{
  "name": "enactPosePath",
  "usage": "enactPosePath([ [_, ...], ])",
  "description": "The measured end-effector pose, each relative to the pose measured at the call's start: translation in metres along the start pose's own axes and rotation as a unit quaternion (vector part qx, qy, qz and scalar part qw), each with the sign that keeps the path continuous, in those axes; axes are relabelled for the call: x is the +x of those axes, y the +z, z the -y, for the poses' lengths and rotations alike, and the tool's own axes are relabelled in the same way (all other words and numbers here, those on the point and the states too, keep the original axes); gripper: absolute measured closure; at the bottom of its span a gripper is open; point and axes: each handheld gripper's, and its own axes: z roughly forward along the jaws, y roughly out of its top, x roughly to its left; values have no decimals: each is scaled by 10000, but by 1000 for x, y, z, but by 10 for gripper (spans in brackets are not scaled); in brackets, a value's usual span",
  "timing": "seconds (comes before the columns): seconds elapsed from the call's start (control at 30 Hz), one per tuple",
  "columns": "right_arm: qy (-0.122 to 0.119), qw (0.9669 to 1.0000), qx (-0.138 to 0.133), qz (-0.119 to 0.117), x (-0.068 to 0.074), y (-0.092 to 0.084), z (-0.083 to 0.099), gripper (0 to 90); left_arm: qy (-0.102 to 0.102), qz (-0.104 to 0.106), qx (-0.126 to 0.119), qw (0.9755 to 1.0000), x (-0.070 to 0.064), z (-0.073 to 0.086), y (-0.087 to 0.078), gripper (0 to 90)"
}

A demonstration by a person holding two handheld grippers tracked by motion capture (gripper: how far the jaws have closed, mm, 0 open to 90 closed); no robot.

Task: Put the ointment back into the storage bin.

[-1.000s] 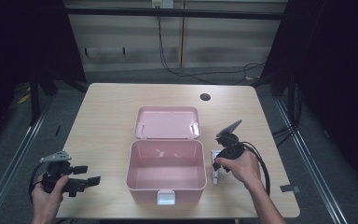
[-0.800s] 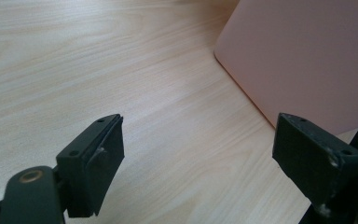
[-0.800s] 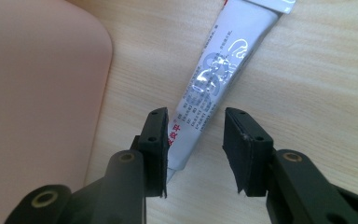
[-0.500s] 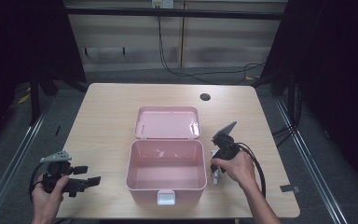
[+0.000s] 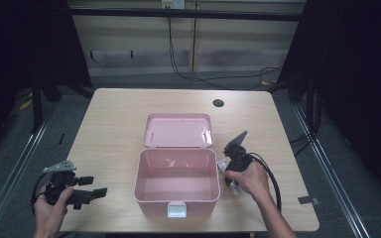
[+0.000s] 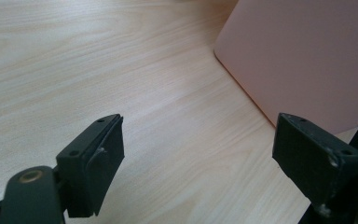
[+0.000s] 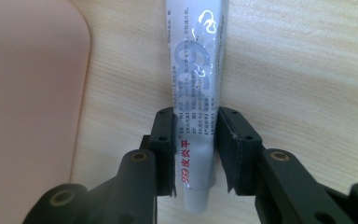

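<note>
My right gripper [image 7: 196, 140] has just been closing its fingers [image 7: 165, 140], and they now press both sides of the white tube [image 7: 196, 84], which lies flat on the wooden surface [image 5: 114, 124] just beside the right wall of the open pink box [image 5: 177, 181]. My left gripper [image 6: 198, 158] hangs over the surface left of the box, fingers wide apart, holding nothing.

My left hand-held gripper [image 6: 198, 158]: jaws wide apart, nothing between them. I see pale wood-grain surface [image 6: 98, 60] under them. Pink box [image 6: 307, 51] at upper right, rounded corner toward me, just past the right-hand jaw; whether it touches, I can't tell.
</note>
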Motion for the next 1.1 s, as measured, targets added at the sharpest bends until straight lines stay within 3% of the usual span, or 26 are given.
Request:
enactPosePath([
  [0.3,-248,9995,40,188,5,3,-1,692,-5,11,8,10000,0,0,0,165],
  [0.6,-423,9989,114,184,3,2,1,697,-16,22,-3,10000,0,0,0,165],
  [0.73,-492,9987,72,77,1,-1,2,715,-16,19,-1,10000,0,0,0,166],
  [1.1,-864,9962,26,138,-2,-13,6,716,-16,19,2,10000,0,0,0,166],
])
